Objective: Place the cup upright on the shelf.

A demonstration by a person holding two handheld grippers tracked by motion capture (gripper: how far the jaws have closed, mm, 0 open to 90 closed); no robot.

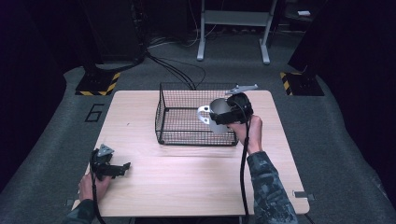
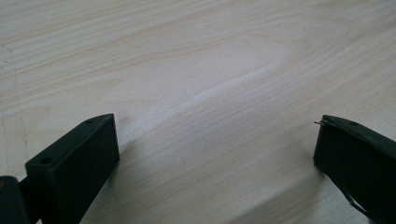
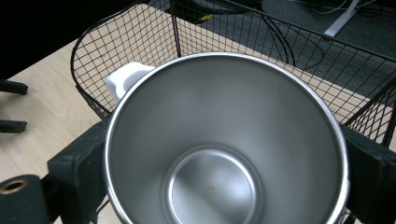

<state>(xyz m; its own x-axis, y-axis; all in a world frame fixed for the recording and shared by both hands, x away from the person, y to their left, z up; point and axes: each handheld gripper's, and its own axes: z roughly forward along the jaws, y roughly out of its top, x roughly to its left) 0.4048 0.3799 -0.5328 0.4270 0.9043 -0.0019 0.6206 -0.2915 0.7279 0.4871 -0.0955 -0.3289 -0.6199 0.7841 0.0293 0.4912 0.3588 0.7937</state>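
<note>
We find the right hand-held gripper (image 1: pixel 227 113) clamped on the mug (image 1: pixel 215 115) above the basket (image 1: pixel 187 122), the left hand-held gripper (image 1: pixel 125 166) wide and idle on the worktop (image 1: pixel 187 177); we advise lowering the mug level, clear of the wire, before releasing.

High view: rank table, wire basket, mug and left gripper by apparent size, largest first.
1. table
2. wire basket
3. mug and left gripper: look about alike, so unranked; right gripper holds the mug raised, nearer the camera.

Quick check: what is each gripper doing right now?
Left gripper: open, holding nothing, low over the table.
Right gripper: shut on the steel mug, above the wire basket.
</note>
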